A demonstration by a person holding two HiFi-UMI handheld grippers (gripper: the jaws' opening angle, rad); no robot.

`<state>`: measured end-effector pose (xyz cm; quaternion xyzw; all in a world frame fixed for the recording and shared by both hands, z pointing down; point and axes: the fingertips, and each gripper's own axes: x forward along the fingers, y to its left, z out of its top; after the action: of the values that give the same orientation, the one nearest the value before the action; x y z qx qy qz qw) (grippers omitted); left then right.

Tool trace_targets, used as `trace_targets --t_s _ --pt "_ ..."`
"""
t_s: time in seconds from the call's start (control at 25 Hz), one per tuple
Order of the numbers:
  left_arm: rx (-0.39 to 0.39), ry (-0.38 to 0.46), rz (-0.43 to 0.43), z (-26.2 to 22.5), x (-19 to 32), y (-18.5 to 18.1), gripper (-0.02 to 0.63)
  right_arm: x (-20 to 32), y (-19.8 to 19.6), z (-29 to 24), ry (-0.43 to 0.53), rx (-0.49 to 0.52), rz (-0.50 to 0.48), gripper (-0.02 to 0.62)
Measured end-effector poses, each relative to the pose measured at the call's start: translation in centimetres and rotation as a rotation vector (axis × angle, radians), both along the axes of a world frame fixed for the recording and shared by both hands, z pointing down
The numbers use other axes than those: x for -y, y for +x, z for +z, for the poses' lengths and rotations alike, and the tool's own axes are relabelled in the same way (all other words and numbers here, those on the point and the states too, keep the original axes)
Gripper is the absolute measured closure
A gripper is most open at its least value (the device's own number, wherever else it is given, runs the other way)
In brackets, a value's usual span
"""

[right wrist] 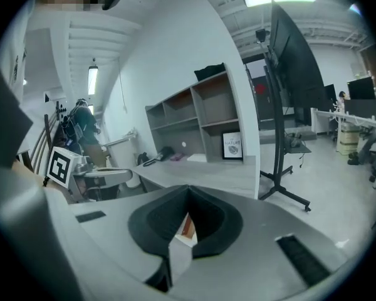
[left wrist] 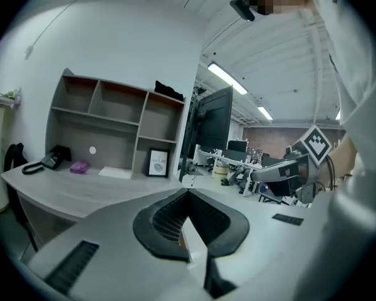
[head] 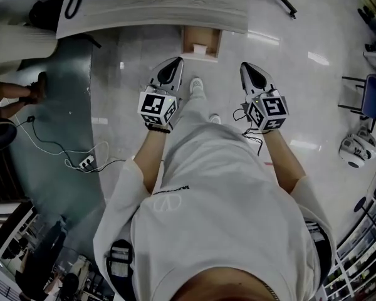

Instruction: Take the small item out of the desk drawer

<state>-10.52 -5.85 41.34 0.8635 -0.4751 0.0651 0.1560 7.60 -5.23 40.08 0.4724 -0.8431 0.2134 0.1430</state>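
A light wooden desk (head: 150, 11) runs across the top of the head view. Under its front edge a small wooden drawer (head: 200, 42) stands pulled out, with a pale small item (head: 199, 49) inside. I hold both grippers at waist height, short of the drawer and pointing toward it. My left gripper (head: 170, 69) is shut with nothing between its jaws, and so is my right gripper (head: 253, 73). In the left gripper view the closed tips (left wrist: 189, 193) point past the desk (left wrist: 69, 193). The right gripper view's closed tips (right wrist: 188, 190) face the desk (right wrist: 200, 174) too.
A shelf unit (left wrist: 113, 124) on the desk holds a phone (left wrist: 50, 160), a purple thing (left wrist: 79, 167) and a framed picture (left wrist: 157, 163). A tall screen on a wheeled stand (right wrist: 288, 137) stands right of the desk. A power strip with cables (head: 84, 162) lies on the floor at left. A chair (head: 370, 99) stands at right.
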Motion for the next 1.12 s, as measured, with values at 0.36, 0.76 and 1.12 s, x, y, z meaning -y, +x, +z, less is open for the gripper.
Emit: trace_targets --t_s 0.36,0.76,1.12 --pt "-0.058 -0.167 0.027 9.5 7.6 0.8 0.607 6.4 -5.5 8.5 -0.114 -0.055 -0.014 0.594" --pt "-0.073 -0.256 0.027 15.6 10.1 2.9 0.607 9.8 -5.1 15.5 -0.198 -0.086 0.017 0.594" --pt "-0.091 -0.316 0.013 20.7 11.9 5.0 0.604 11.7 -4.9 21.7 -0.268 -0.078 0.006 0.594"
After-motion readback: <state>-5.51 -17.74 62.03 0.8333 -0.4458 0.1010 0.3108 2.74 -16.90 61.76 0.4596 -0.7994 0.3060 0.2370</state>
